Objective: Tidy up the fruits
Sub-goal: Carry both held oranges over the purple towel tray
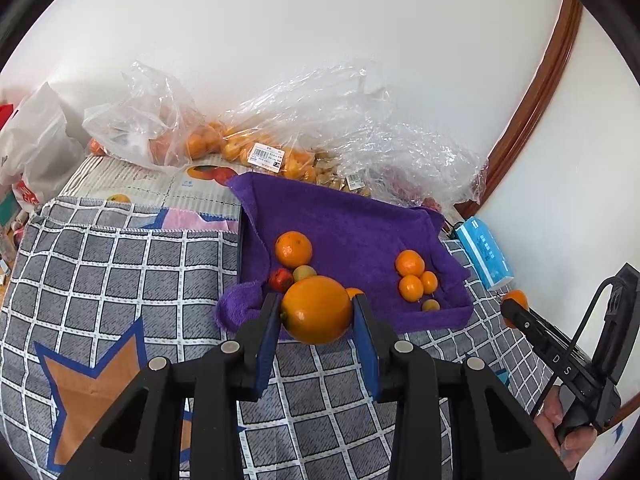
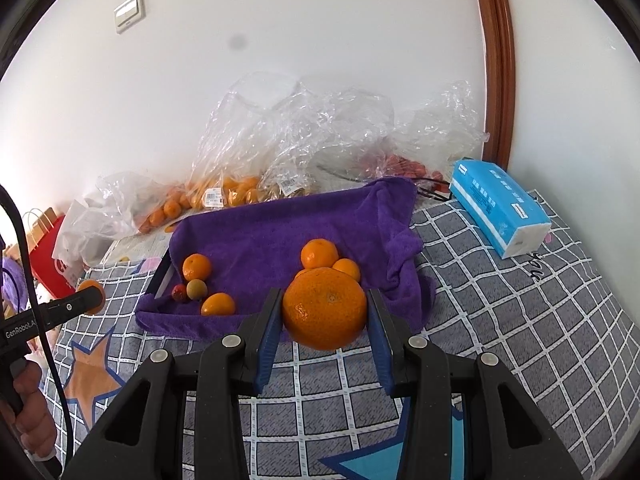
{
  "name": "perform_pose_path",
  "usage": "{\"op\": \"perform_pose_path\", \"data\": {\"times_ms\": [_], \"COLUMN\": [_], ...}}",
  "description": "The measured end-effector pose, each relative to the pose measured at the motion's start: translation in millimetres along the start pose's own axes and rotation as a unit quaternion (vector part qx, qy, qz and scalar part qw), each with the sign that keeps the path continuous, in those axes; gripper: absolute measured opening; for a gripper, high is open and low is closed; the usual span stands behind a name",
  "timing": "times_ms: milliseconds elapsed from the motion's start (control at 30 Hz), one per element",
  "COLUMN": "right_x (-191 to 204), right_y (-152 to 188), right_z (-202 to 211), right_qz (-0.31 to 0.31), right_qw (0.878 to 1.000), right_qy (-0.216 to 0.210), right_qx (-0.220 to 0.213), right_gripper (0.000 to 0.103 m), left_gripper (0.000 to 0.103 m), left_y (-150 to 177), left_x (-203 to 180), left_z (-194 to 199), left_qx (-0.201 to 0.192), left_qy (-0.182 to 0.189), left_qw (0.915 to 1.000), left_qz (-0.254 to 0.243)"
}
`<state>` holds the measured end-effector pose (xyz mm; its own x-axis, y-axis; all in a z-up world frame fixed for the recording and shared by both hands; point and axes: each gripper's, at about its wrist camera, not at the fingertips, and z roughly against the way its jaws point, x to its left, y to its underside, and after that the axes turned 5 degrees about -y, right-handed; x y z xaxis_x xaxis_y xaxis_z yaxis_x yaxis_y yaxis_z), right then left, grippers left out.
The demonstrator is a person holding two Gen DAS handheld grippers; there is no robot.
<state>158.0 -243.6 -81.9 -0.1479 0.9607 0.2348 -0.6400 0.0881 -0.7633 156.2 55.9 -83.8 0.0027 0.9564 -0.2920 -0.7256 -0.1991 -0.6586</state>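
- Purple terry towel [image 1: 352, 232] lines a shallow tray, its pile soft and its edges rumpled over the rim; it is the landmark for all that follows.
- Left gripper [image 1: 316, 312]: jaws clamped on a smooth, oval orange [image 1: 316, 310], held above the towel's near edge.
- Right gripper [image 2: 325, 314]: jaws clamped on a round, dimpled mandarin [image 2: 325, 312], also over the near edge.
- On the towel's left lie an orange [image 1: 293, 249], a small red fruit [image 1: 281, 279] and a dull greenish one [image 1: 304, 273]; on its right, three little mandarins [image 1: 410, 263] cluster, touching.
- Behind the towel, crinkled clear plastic bags [image 1: 304, 128] of fruit crowd the wall.
- Right of the towel lies a blue tissue pack [image 2: 500, 208].
- Nearer than the towel, checked grey cloth [image 1: 120, 272] lies bare.
- Both grippers point downward at a slant.
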Motion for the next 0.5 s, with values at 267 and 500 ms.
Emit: {"op": "perform_pose_path", "data": {"times_ms": [267, 500], "right_x": [-0.6, -8.0], "right_y": [-10.7, -27.5], "right_z": [-15.2, -28.4], "right_qz": [0.002, 0.006], "right_qw": [1.0, 1.0], "right_qy": [-0.008, -0.012], "right_qx": [0.001, -0.007], "right_gripper": [0.041, 0.041], "left_gripper": [0.034, 0.034], "left_y": [-17.3, -37.9], "left_x": [-10.6, -7.8], "left_z": [-12.7, -24.4], "left_qx": [0.001, 0.002], "left_qy": [-0.003, -0.005], "left_qw": [0.9999, 1.0], "left_qz": [-0.011, -0.003]}}
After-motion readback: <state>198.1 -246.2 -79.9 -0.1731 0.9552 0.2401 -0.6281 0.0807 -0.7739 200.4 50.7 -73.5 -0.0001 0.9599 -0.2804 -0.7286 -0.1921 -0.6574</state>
